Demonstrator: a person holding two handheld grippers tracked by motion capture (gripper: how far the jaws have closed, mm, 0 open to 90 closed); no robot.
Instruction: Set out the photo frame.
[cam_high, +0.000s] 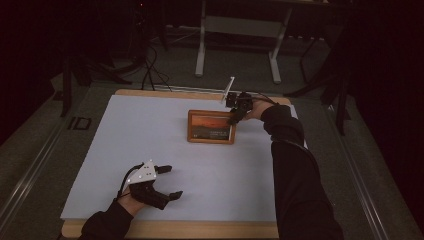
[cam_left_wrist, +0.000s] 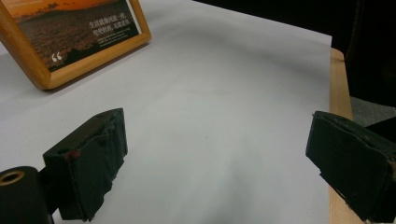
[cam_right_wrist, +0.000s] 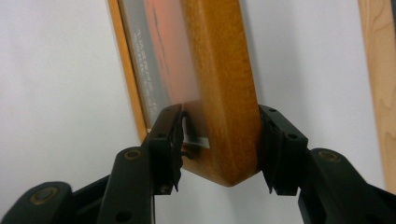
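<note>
A wooden picture frame (cam_high: 211, 126) with an orange sunset print stands upright on the white sheet (cam_high: 150, 140) right of its middle. My right gripper (cam_high: 234, 117) reaches it from the far right and straddles its upper right corner. In the right gripper view the frame's corner (cam_right_wrist: 219, 93) sits between the jaws of my right gripper (cam_right_wrist: 219, 121). The right pad lies against the wood and a thin gap shows at the left pad, so it is open. My left gripper (cam_high: 172, 181) rests near the front left, open and holding nothing. The left gripper view shows the frame (cam_left_wrist: 70, 32) beyond my left gripper (cam_left_wrist: 217, 130).
The sheet covers a wooden tabletop (cam_high: 170, 230) whose bare rim shows at the front and back. Beyond the table stand a white desk leg frame (cam_high: 201, 45) and dark stands with cables on the floor. The person's right sleeve (cam_high: 295, 170) lies over the table's right side.
</note>
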